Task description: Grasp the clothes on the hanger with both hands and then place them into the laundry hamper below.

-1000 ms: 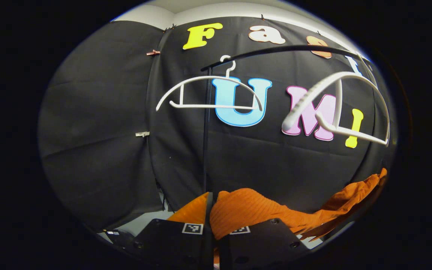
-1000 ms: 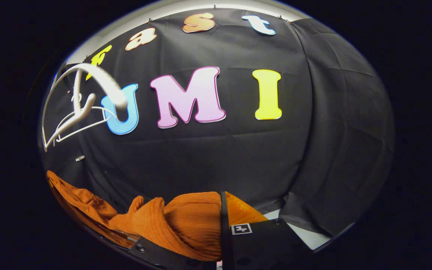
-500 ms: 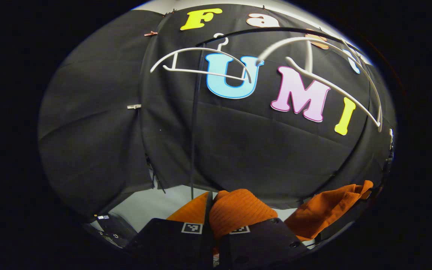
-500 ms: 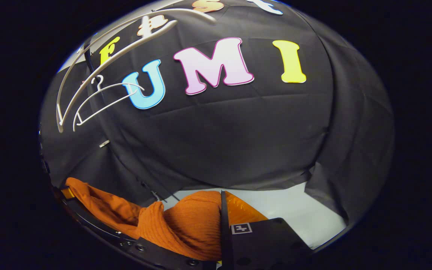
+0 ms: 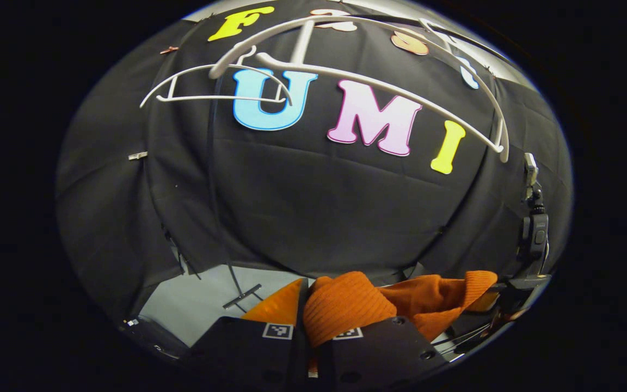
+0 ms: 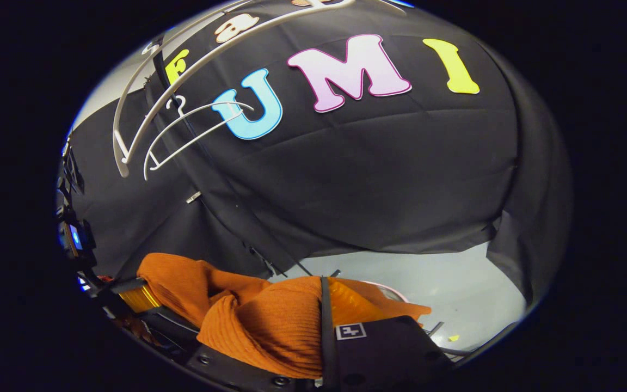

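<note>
— Where is the garment right now?

— The orange ribbed garment [image 5: 346,307] bunches at six o'clock in your left gripper view, right over your left gripper [image 5: 307,326]. Both its fingers press on a fold of the knit, jaws nearly together. From there the cloth runs toward four o'clock, where the other gripper [image 5: 515,294] holds the far end.

— And the right side?

— In your right gripper view the same garment [image 6: 259,321] lies at six to seven o'clock. Your right gripper [image 6: 324,332] is clamped on it too: the knit is squeezed against the amber pad, with barely a slit between the fingers. The cloth stretches away toward eight o'clock.

— The hangers?

— Two bare white hangers. The near hanger [image 5: 379,81] arcs from twelve to two o'clock in your left gripper view; the far hanger [image 5: 215,90] sits at eleven o'clock. No cloth touches either of them.

— Can you see the hamper?

— I cannot make out for certain. A pale curved rim [image 6: 384,287] peeks just behind the garment at five o'clock in your right gripper view, above the grey floor [image 6: 444,288].
</note>
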`<state>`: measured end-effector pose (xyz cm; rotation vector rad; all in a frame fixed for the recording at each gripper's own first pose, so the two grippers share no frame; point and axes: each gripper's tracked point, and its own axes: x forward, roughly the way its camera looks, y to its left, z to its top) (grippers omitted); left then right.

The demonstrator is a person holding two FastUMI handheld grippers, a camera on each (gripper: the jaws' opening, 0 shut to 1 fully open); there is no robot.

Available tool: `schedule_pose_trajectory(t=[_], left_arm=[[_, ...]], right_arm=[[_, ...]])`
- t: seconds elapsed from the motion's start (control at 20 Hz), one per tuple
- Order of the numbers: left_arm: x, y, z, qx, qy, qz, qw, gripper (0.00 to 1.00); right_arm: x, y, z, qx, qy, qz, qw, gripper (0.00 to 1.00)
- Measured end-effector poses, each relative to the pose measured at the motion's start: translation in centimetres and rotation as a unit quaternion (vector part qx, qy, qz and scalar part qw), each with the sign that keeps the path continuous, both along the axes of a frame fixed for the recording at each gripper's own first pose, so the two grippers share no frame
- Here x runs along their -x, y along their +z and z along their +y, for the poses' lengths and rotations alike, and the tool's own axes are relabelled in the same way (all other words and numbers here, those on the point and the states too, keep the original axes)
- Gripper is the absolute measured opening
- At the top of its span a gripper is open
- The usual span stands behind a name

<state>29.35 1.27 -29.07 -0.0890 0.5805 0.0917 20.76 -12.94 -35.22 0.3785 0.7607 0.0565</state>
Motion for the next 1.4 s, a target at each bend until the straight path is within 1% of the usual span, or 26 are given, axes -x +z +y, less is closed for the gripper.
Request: schedule_pose_trajectory(t=[0.1,0.2,0.35,0.45,0.5,0.65,0.7,0.75,0.8,0.9,0.95,1.0,1.05,1.1,1.25,1.4], left_arm=[[-0.1,-0.5,-0.8,0.006,-0.007,0.006,1.0,0.14],[-0.3,-1.1,-1.3,0.012,-0.011,0.015,1.0,0.14],[-0.2,-1.9,-2.0,0.017,-0.016,0.03,0.999,0.15],[0.0,-2.3,-2.3,0.018,-0.02,0.04,0.999,0.15],[0.2,-2.7,-2.2,0.018,-0.02,0.044,0.999,0.15],[0.5,-3.9,-2.2,0.029,-0.016,0.06,0.998,0.17],[0.7,-4.3,-2.1,0.032,-0.015,0.068,0.997,0.2],[0.9,-4.8,-2.1,0.035,-0.014,0.078,0.996,0.24],[1.4,-5.4,-1.3,0.026,-0.006,0.094,0.995,0.21],[2.4,-6.6,0.5,0.007,0.013,0.123,0.992,0.55],[2.7,-6.9,0.5,0.012,0.018,0.126,0.992,0.72],[2.6,-6.9,0.3,0.021,0.023,0.125,0.992,0.81],[2.6,-6.4,0.5,0.027,0.027,0.12,0.992,0.9],[2.3,-6.1,0.8,0.028,0.029,0.115,0.993,0.9],[2.3,-5.0,1.3,0.022,0.031,0.099,0.994,0.9],[2.4,-3.9,1.1,0.026,0.029,0.082,0.996,0.9]], right_arm=[[0.0,0.3,1.0,-0.007,0.006,0.002,1.0,0.14],[0.1,0.3,2.2,-0.01,0.022,0.005,1.0,0.14],[0.7,-0.1,3.3,0.001,0.051,0.014,0.999,0.15],[0.8,-0.4,3.8,0.004,0.064,0.02,0.998,0.15],[0.7,-0.3,3.7,0.009,0.069,0.023,0.997,0.15],[1.1,-2.0,3.7,0.03,0.074,0.047,0.996,0.15],[1.3,-2.1,3.1,0.04,0.075,0.055,0.995,0.23],[1.3,-2.9,3.2,0.045,0.078,0.061,0.994,0.23],[1.7,-2.6,2.9,0.048,0.078,0.065,0.994,0.41],[1.5,-3.4,3.0,0.048,0.077,0.07,0.993,0.76],[1.7,-2.6,2.9,0.045,0.077,0.069,0.994,0.68],[1.6,-2.4,3.1,0.04,0.075,0.065,0.994,0.7],[1.5,-2.3,3.1,0.039,0.072,0.063,0.995,0.94],[1.5,-2.1,3.0,0.042,0.071,0.059,0.995,0.89],[1.2,-1.8,2.7,0.05,0.071,0.055,0.995,0.89],[1.8,-1.6,2.5,0.052,0.067,0.054,0.995,0.89]])
